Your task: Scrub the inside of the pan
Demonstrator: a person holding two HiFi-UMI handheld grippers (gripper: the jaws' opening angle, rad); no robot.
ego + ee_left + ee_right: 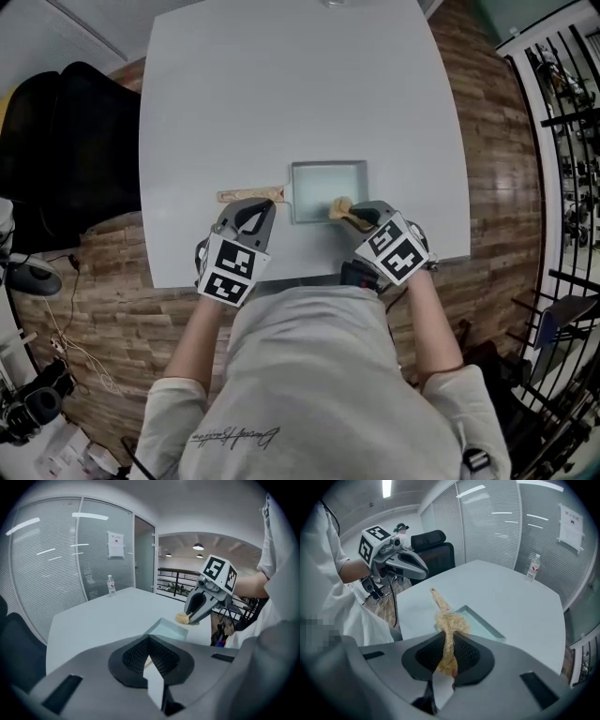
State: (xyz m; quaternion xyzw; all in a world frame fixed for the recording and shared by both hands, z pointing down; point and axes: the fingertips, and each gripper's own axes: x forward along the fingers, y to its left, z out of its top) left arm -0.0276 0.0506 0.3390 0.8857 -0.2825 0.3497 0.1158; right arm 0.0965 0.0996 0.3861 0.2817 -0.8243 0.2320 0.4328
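**Head view.** A shallow square pan with a pale green inside (pixel 323 187) lies flat on the pale grey counter (pixel 281 94), near its front edge. Its flat wooden handle (pixel 251 195) points to the person's left. The right gripper (pixel 361 217) pinches a tan wad of fibrous scrubber (pixel 341 207), which hangs at the pan's near right corner and appears to be above the floor of the pan, not on it. The left gripper (pixel 258 208) sits just on the near side of the wooden handle, its jaws pressed together on nothing.

**Step in hand, as judged.** The scrubber is being brought to the pan to begin scrubbing. It should be lowered until the fibres flatten on the floor of the pan, then worked along the walls and into the corners. Pressure should be moderate, so the wad is not dragged out of the jaws. The pan will probably slide on the smooth counter, so the left gripper would do well to spread and clamp the wooden handle first.

**Views compared.**
- **Right gripper view:** only here do the fibres show running down between that gripper's jaws. It also shows the left gripper raised clear of the handle.
- **Left gripper view:** only here do that gripper's own jaws show meeting, with a sliver of tan beyond them.
- **Both gripper views:** each shows a clear plastic bottle (pixel 111 585) standing far across the counter.
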